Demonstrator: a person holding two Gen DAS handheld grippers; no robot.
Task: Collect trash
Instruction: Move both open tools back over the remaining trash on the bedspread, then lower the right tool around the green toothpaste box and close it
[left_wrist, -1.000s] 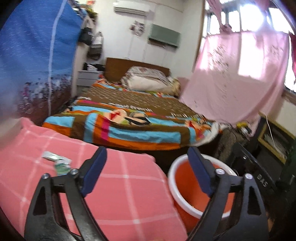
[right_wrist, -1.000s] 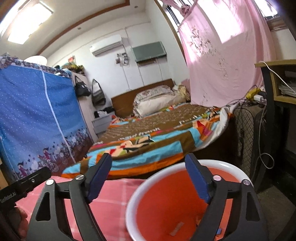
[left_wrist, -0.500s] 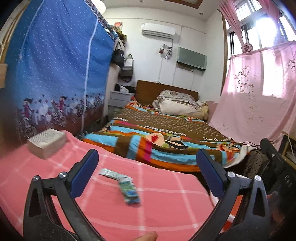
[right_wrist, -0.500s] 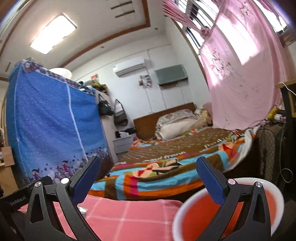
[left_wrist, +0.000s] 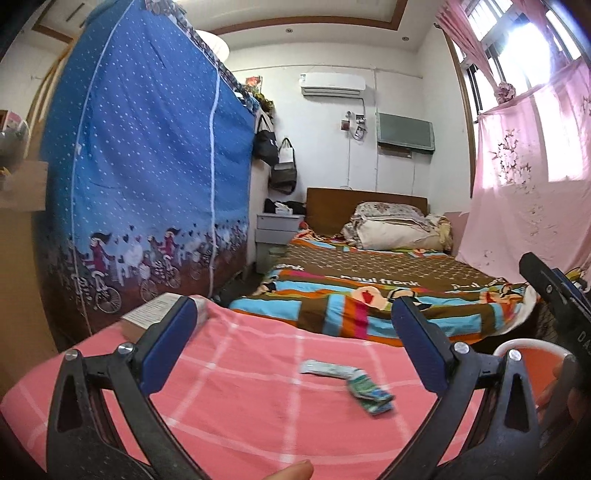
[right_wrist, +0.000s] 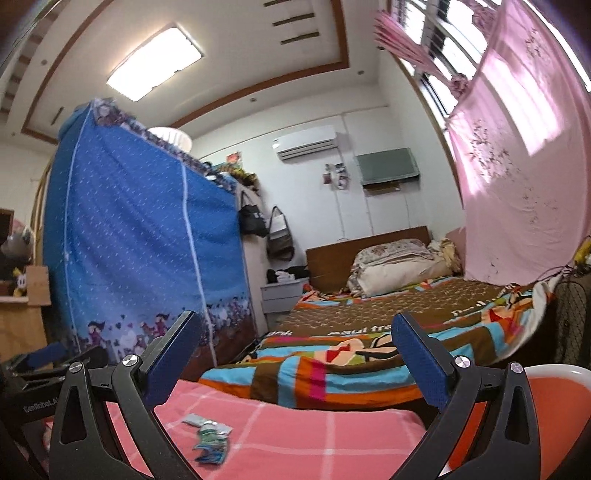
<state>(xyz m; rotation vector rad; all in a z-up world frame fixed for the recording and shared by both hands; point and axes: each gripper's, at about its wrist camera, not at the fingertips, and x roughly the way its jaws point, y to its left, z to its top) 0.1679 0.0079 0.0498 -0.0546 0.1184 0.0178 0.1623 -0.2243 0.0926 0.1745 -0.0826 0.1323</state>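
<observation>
A crumpled green and blue wrapper (left_wrist: 371, 396) joined to a silver strip (left_wrist: 325, 368) lies on the pink checked cloth (left_wrist: 236, 387); it also shows in the right wrist view (right_wrist: 210, 441). An orange bucket with a white rim (left_wrist: 532, 350) stands at the cloth's right end, also in the right wrist view (right_wrist: 554, 391). My left gripper (left_wrist: 291, 350) is open and empty, above the cloth, short of the wrapper. My right gripper (right_wrist: 291, 363) is open and empty, raised between wrapper and bucket.
A flat box (left_wrist: 159, 314) lies at the cloth's far left corner. A bed with a striped blanket (left_wrist: 369, 295) runs beyond the cloth. A blue fabric wardrobe (left_wrist: 147, 177) stands left, a pink curtain (left_wrist: 524, 184) right.
Both grippers have tilted up and swung left, away from the bucket. The wrapper now sits between the left gripper's fingers in view. Both stay open.
</observation>
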